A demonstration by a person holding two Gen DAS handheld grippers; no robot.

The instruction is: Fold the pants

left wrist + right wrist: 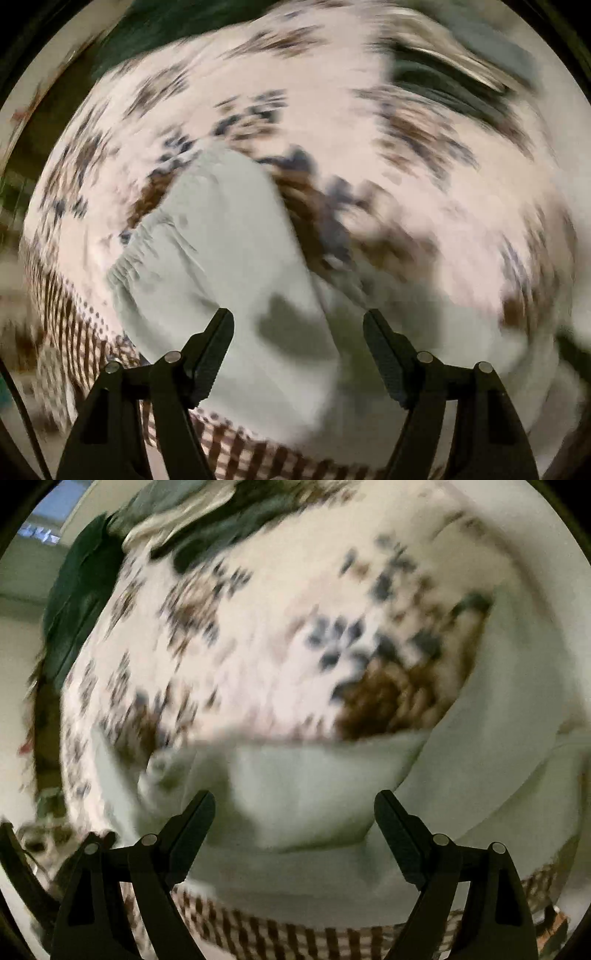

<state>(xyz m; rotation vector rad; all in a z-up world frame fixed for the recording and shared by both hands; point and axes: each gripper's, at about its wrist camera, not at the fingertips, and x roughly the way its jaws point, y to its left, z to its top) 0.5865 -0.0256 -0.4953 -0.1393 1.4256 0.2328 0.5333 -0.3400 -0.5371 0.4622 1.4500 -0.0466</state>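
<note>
Pale grey-green pants (229, 266) lie on a white bedspread with brown and blue flower print. Their gathered elastic waistband (133, 258) shows at the left in the left wrist view. My left gripper (298, 321) is open and empty, just above the pants. In the right wrist view the pants (306, 786) lie folded over, with another stretch of them running up the right side. My right gripper (294, 803) is open and empty above the folded part. Both views are blurred by motion.
The flowered bedspread (258, 635) has a brown checked border (295, 934) along its near edge. Dark green cloth (77, 602) and other dark clothes (443, 85) lie at the far side of the bed.
</note>
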